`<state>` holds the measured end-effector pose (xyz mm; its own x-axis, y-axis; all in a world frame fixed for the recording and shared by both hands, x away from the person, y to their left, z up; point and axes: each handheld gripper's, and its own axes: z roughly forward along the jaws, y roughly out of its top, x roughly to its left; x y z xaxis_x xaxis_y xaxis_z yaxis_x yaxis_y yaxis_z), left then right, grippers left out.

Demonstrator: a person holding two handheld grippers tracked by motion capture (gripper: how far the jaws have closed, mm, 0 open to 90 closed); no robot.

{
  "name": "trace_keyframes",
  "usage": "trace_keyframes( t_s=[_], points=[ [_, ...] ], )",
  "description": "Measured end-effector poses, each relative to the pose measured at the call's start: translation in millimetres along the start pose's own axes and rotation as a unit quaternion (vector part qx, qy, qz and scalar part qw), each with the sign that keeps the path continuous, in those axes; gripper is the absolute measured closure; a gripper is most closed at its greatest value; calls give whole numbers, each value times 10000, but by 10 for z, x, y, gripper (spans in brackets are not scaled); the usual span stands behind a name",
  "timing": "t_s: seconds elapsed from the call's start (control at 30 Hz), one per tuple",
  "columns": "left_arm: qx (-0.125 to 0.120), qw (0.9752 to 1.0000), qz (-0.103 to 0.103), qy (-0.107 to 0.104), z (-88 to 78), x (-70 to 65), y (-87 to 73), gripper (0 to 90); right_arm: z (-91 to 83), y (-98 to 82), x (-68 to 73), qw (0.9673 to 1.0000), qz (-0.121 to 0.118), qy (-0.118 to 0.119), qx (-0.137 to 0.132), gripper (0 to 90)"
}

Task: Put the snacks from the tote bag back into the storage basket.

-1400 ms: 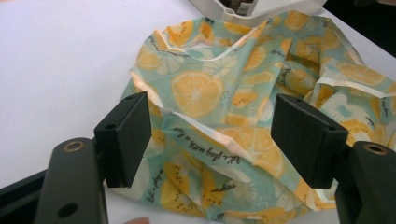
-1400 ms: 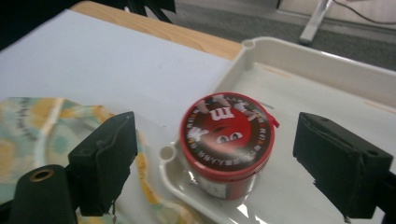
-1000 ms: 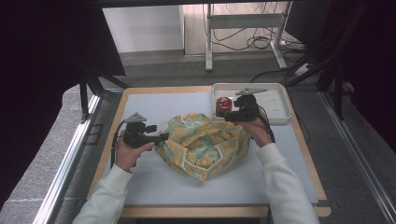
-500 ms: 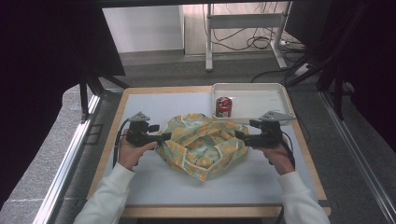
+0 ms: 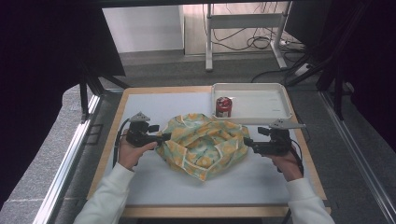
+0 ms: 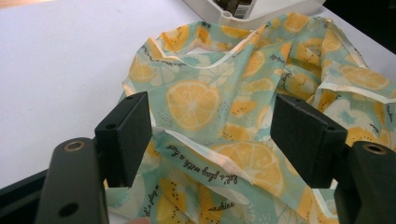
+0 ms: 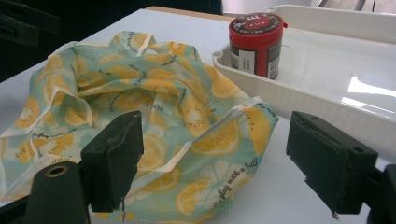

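Note:
A crumpled cloth printed with lemon slices on pale green lies in the middle of the table. My left gripper sits at the cloth's left edge, open, its jaws straddling a hemmed fold of the cloth. My right gripper is at the cloth's right edge, also open, with a corner of the cloth between and just beyond its jaws. A small red-lidded can stands in the left end of a white tray; the same can and tray appear in the right gripper view.
The tray sits at the table's back right, close behind the cloth. Bare white tabletop lies in front of and left of the cloth. Wooden edges frame the table; black frame legs and cables stand beyond it.
My right gripper has left the can in the tray and come down and right to the cloth's right edge. The left gripper has hardly moved.

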<state>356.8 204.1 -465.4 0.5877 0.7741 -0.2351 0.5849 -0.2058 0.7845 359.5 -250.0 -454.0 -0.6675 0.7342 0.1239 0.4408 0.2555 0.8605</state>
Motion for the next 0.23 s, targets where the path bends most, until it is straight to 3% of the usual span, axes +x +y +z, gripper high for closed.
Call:
trace_keyframes(
  t_s=[0.23],
  points=[
    [-41,10000,5,63,7,15,19,291,-42,1,24,10000,0,17,-3,189]
  ],
)
